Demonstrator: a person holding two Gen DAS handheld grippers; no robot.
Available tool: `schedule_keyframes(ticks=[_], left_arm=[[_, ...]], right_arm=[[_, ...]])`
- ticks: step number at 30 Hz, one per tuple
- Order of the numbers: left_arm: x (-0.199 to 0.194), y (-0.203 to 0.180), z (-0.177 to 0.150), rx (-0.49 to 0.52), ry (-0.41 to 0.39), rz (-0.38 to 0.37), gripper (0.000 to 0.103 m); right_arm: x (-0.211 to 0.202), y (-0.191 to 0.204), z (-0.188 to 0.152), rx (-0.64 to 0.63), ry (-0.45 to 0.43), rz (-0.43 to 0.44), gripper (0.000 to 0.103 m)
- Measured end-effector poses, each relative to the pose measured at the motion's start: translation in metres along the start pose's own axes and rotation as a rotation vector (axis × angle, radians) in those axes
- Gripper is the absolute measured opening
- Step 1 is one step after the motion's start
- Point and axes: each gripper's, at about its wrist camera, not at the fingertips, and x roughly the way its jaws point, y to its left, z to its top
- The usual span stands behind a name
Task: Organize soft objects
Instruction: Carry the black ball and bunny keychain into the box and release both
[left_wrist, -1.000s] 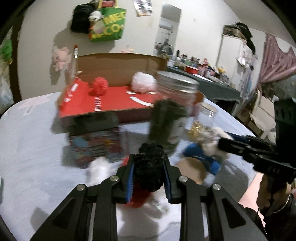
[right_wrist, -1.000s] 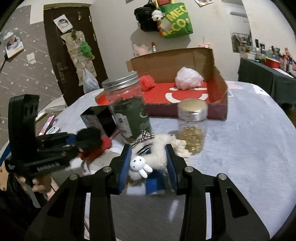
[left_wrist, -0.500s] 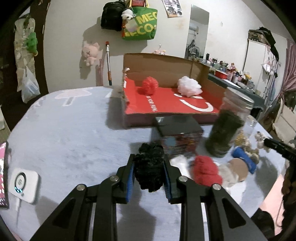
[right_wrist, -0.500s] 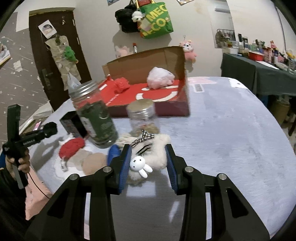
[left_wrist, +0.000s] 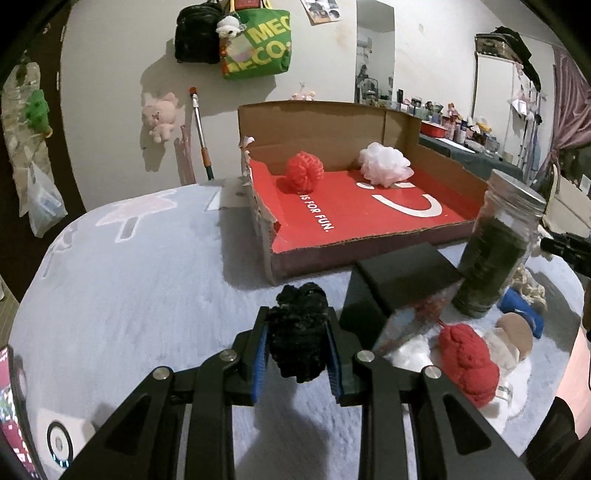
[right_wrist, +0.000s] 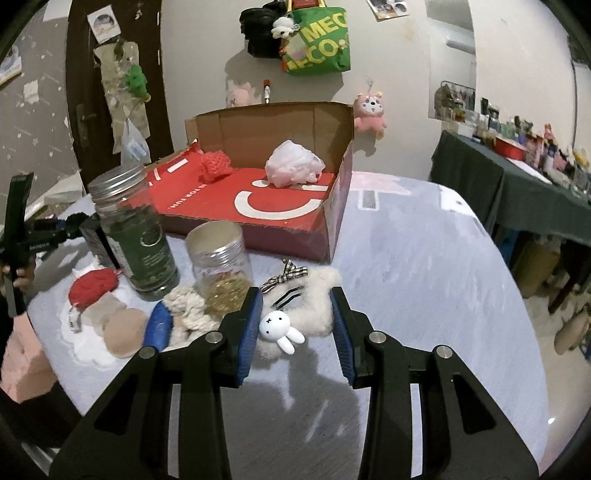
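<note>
My left gripper (left_wrist: 297, 332) is shut on a black fluffy ball (left_wrist: 299, 332) and holds it above the table in front of the red cardboard tray (left_wrist: 369, 214). The tray holds a red mesh ball (left_wrist: 304, 175) and a white mesh ball (left_wrist: 386, 168). My right gripper (right_wrist: 295, 321) is shut on a cream plush pouch with a white bunny charm (right_wrist: 314, 314), held above the table right of the jars. A red knitted ball (left_wrist: 467, 363), a beige pad (left_wrist: 515, 330) and a blue piece (left_wrist: 522, 314) lie on white fluff at the right.
A tall jar of dark leaves (left_wrist: 495, 247) and a black box (left_wrist: 399, 277) stand right of my left gripper. A small jar with gold contents (right_wrist: 221, 269) stands by the right gripper. A white device (left_wrist: 59, 441) lies at the table's left edge.
My left gripper has carried the black ball left and toward the tray. My right gripper has lifted the plush pouch and drawn back to the right, away from the jars.
</note>
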Motion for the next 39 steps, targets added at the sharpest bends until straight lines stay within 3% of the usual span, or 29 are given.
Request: schedule_keyframes(ticks=[16,20,26,31,39], left_arm=[[0.005,-0.002,0.051,0.087,-0.02,-0.037,0.028],[0.011,-0.009,0.073,0.086,-0.018,-0.074,0.028],[0.046,-0.03,0.109,0.095,0.052,-0.104,0.028],[0.085,-0.037,0.136,0.049,0.151,-0.099,0.028],[0.156,-0.038,0.155,0.027,0.341,0.009,0.029]], right_arm=[[0.023,0.015,0.043,-0.223,0.001,-0.003,0.035],[0.029,0.018,0.066,-0.238,-0.015,0.016,0.035],[0.058,0.018,0.103,-0.169,0.013,0.101,0.035],[0.107,0.019,0.132,-0.094,0.136,0.132,0.035],[0.191,0.02,0.16,-0.034,0.367,0.009,0.036]])
